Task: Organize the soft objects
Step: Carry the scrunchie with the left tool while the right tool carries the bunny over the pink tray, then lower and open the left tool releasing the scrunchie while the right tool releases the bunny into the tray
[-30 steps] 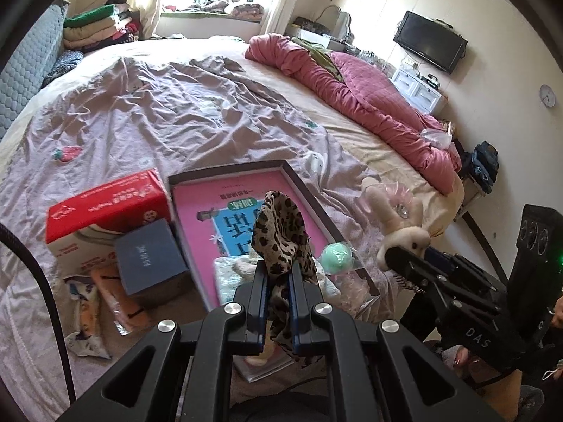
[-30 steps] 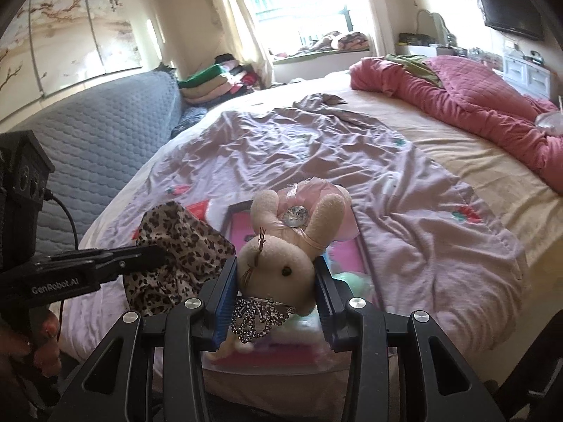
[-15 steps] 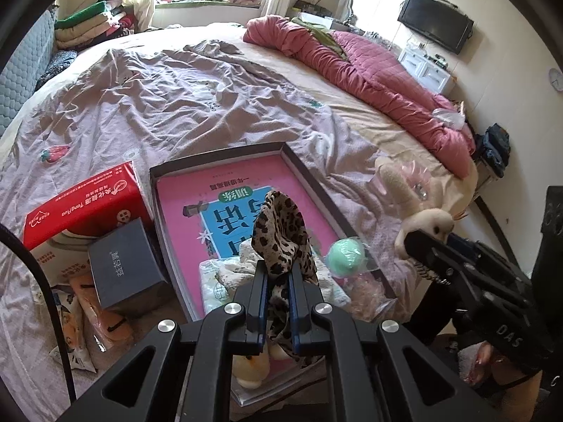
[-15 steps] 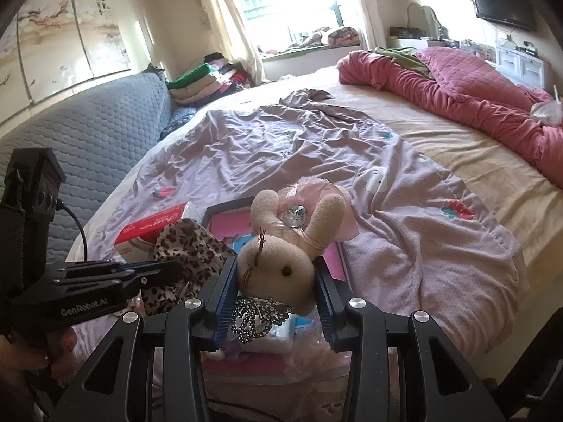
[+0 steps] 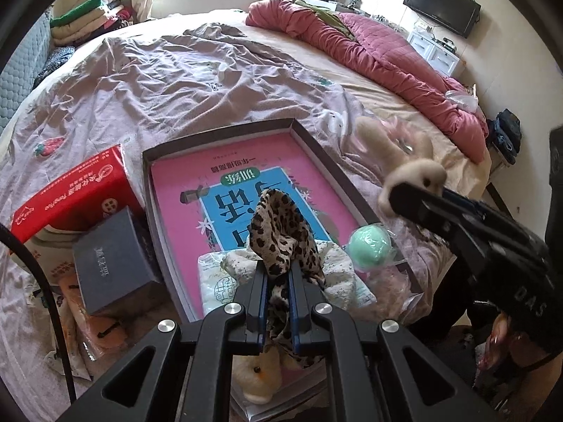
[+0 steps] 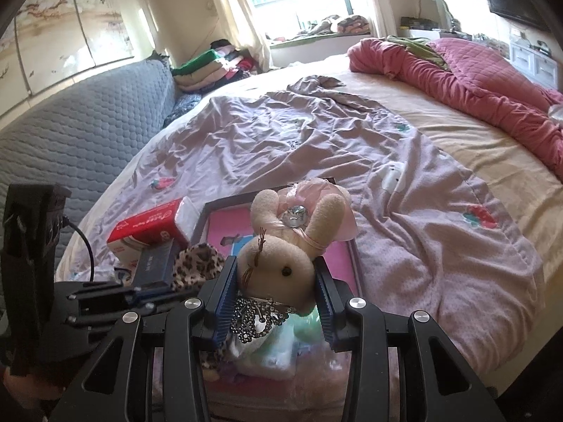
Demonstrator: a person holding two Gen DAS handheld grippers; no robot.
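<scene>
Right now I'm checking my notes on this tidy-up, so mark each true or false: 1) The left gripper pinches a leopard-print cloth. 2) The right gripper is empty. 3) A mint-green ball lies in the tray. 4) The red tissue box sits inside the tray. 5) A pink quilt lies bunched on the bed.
1) True: the left gripper is shut on the leopard-print cloth.
2) False: the right gripper holds a plush bunny.
3) True: the mint-green ball lies in the tray.
4) False: the red tissue box sits outside, beside it.
5) True: the pink quilt.
</scene>
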